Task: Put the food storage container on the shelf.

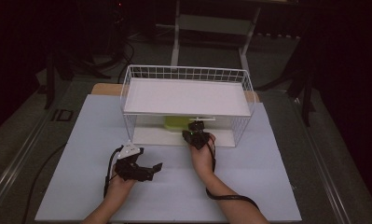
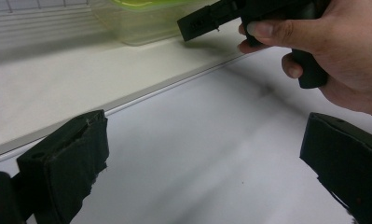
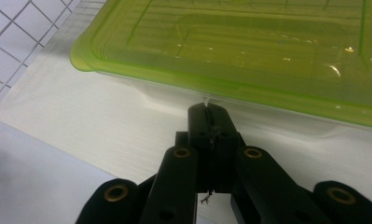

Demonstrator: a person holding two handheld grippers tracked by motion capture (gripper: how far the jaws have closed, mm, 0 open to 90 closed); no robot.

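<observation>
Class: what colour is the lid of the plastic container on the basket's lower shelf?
The lid is translucent yellow-green, seen best in the right gripper view.

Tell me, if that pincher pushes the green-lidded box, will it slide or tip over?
Probably slide. The box is low and wide, so tipping seems unlikely. Its clear walls show nothing inside, so it's likely light. The white shelf under it looks smooth. The right gripper, jaws shut, points at its rim.

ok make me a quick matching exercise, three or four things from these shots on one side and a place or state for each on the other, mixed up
Things:
1. left gripper
2. right gripper
3. green-lidded container
4. wire basket

Place or state:
A. sits under the white shelf
B. jaws pressed together, at the container's edge
C. stands at the back of the table
D. jaws wide apart, over the bare table

Pairs: 1-D, 2-B, 3-A, 4-C
</observation>
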